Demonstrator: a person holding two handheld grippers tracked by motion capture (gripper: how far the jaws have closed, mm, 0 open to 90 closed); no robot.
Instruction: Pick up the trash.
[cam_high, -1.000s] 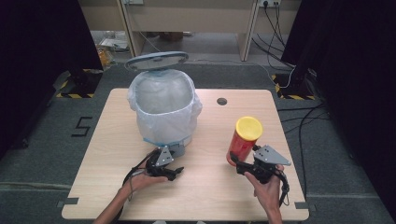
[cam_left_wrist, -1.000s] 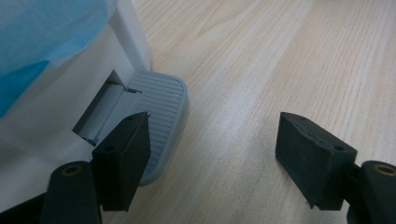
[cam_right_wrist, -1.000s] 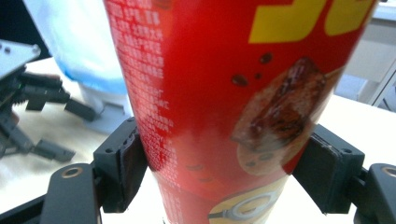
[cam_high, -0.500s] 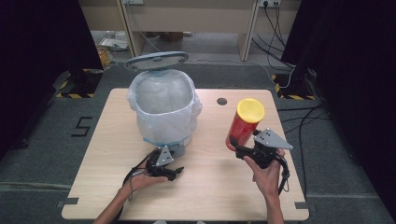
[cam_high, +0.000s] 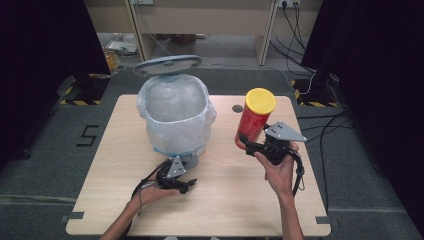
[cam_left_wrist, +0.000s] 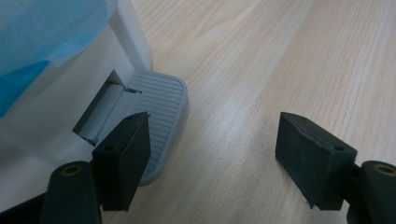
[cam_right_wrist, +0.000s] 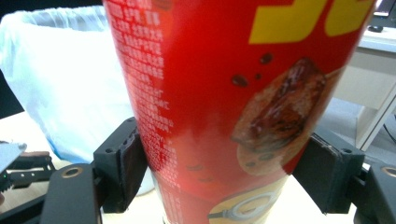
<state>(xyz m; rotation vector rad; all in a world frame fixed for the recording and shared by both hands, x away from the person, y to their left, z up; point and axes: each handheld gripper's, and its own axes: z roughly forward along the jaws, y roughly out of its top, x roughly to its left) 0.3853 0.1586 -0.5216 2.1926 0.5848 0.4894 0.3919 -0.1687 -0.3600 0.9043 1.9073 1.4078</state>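
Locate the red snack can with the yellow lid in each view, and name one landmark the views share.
High view: red snack can, right of centre, held upright in the right hand-held gripper.
Left gripper view: not in it.
Right gripper view: the can rises up the middle, clamped between the jaws.
Shared landmark: the bag-lined bin.

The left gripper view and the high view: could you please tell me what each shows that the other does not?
Left gripper view alone: the ribbed tread of the grey pedal and the slot behind it. High view alone: the raised lid and the red canister clamped in the right gripper. Shared: the bin with its liner, the wooden table, and the open left gripper.
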